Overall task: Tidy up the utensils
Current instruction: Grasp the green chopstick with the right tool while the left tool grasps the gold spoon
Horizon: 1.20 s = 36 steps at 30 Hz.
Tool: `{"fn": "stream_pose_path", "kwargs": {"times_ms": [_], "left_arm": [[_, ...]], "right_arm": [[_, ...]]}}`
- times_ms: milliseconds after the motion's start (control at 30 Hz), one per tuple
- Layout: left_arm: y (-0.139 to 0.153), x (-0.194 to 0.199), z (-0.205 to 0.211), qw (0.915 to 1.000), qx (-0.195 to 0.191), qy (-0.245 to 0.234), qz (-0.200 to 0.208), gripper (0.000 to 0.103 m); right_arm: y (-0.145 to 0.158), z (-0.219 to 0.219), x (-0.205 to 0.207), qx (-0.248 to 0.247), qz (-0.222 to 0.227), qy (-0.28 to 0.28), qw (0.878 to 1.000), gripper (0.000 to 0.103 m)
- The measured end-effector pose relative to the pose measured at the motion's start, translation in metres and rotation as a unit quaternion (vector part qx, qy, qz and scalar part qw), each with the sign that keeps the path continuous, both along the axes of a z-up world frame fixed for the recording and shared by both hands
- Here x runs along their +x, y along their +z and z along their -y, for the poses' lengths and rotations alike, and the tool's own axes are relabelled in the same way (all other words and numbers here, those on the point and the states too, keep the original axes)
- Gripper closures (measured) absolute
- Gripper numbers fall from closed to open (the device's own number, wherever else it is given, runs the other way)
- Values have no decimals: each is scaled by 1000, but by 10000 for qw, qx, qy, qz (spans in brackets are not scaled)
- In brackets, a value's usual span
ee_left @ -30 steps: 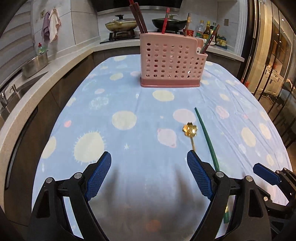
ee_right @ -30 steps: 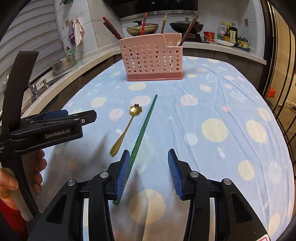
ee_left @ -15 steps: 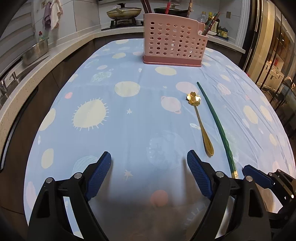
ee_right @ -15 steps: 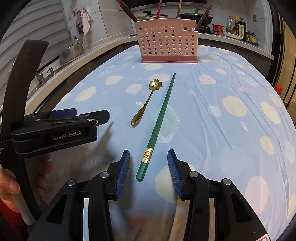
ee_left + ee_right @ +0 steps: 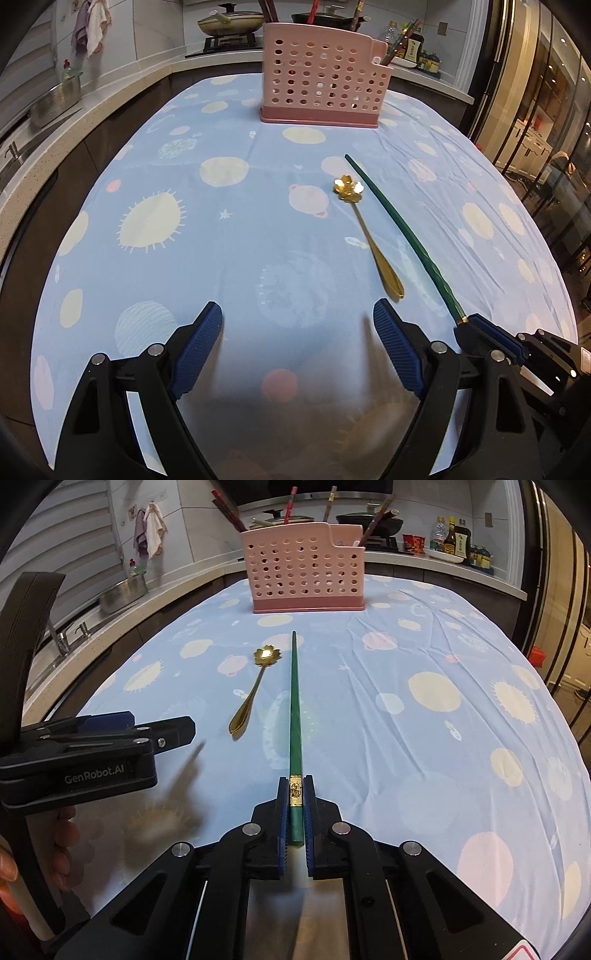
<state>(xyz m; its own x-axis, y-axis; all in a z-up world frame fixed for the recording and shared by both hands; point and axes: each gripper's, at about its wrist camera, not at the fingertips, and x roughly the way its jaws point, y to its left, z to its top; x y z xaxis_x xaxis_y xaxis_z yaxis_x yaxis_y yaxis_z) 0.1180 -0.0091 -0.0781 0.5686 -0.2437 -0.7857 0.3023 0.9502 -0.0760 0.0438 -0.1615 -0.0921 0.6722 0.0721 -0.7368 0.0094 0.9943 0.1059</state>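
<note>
Green chopstick (image 5: pixel 295 716) now between right claw (image 5: pixel 296 794) pads.

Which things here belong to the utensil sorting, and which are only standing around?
Job:
- chopstick, clamped by right gripper
- spoon
- holder
- left gripper, open

Standing around:
- tablecloth
- woks
- bottles
- metal bowl

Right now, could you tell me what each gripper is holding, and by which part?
The right gripper clamps the green chopstick at its thick, gold-banded end. The left gripper is open, holding nothing.
</note>
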Motion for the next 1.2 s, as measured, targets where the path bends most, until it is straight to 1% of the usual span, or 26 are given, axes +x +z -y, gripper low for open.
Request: {"fn": "stream_pose_path", "kwargs": {"times_ms": [100, 200, 267, 400, 467, 533, 567, 633, 700, 833, 1000, 1033, 1067, 1100, 1133, 1200], "left_arm": [[-2, 3, 12, 9999, -75, -107, -46, 23], [-5, 6, 25, 9997, -69, -223, -77, 24], [-7, 8, 33, 9994, -81, -304, -106, 28], [-6, 9, 44, 9988, -94, -467, -103, 41], [-7, 11, 48, 9989, -28, -473, -56, 44], [-8, 12, 49, 9990, 54, -447, -9, 54], [-7, 12, 47, 9990, 74, -437, 1, 57], [-7, 12, 42, 9992, 67, -388, -10, 68], [-6, 13, 35, 9994, -36, -347, -78, 73], [-5, 11, 27, 9991, -212, -332, -180, 76], [-6, 12, 32, 9990, -253, -356, -131, 76], [-7, 12, 33, 9989, -257, -363, -120, 78], [-7, 12, 34, 9987, -283, -412, -134, 83], [-7, 13, 34, 9981, -340, -471, -191, 93], [-7, 13, 34, 9976, -418, -496, -224, 93], [-7, 13, 35, 9971, -448, -552, -253, 93]], "right_arm": [[1, 16, 1, 69, 2, -215, 9997, 96], [1, 29, 3, 169, -20, -373, 9992, 96], [1, 35, 3, 217, -36, -421, 9989, 96], [-2, 36, 4, 264, -53, -430, 9987, 96], [-2, 36, 5, 282, -51, -415, 9987, 96], [-2, 37, 6, 315, -57, -408, 9987, 96], [-2, 38, 6, 332, -59, -406, 9986, 96], [-3, 40, 6, 361, -62, -404, 9985, 96], [-3, 41, 6, 382, -61, -403, 9984, 96], [-4, 41, 6, 393, -58, -402, 9984, 96], [-4, 41, 6, 405, -63, -405, 9983, 96], [-4, 41, 6, 403, -60, -406, 9983, 96], [-4, 41, 6, 410, -62, -404, 9983, 96], [-4, 41, 5, 412, -64, -403, 9983, 96], [-4, 41, 5, 412, -64, -404, 9983, 96], [-4, 41, 5, 413, -65, -405, 9983, 96]]}}
